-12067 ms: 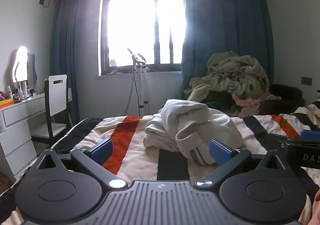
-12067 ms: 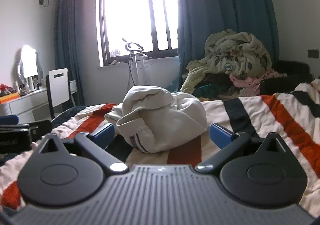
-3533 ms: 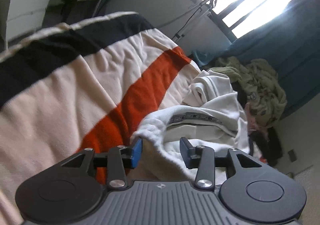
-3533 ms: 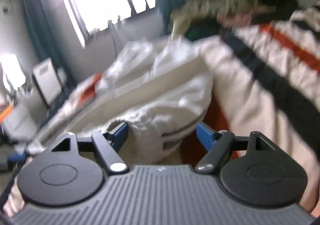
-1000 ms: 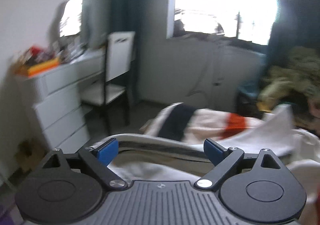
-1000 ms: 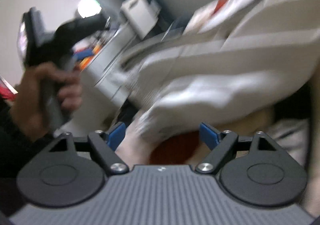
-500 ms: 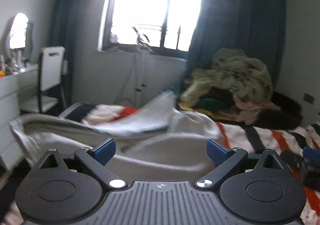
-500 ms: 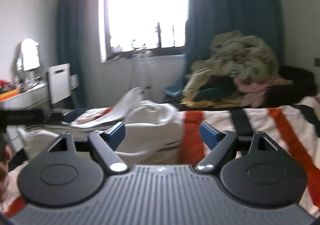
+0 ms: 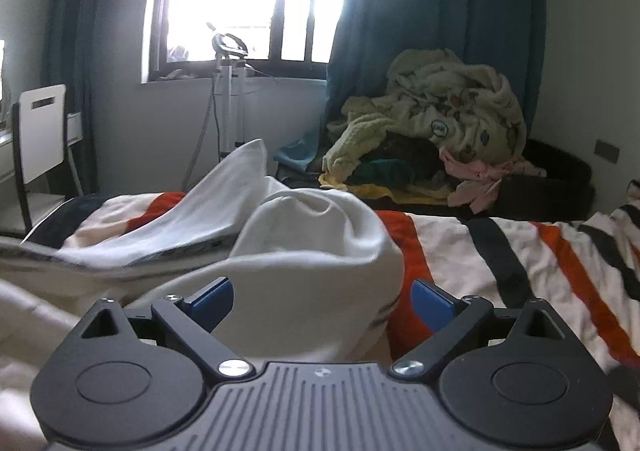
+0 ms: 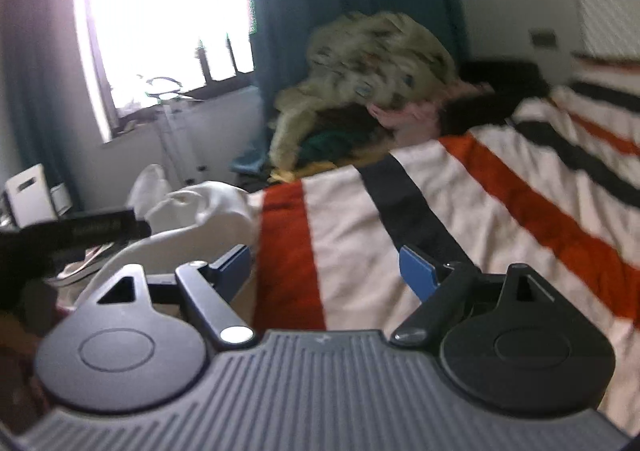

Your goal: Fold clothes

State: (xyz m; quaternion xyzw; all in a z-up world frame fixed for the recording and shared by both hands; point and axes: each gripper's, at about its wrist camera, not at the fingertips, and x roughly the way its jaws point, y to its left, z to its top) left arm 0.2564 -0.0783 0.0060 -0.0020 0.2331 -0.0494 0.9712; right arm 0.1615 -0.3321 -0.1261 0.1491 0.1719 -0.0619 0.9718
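Since a second ago both views have swung back toward the window. The left gripper [image 9: 322, 297] and right gripper [image 10: 324, 263] are spread and empty; the sweatshirt [image 9: 304, 251] lies unfolded, left on the bed [image 9: 500, 251], ready for regrasping.

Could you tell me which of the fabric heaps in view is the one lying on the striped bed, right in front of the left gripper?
The white garment, plain, spread on the striped blanket; the yellowish laundry pile sits beyond the bed by the blue curtain.
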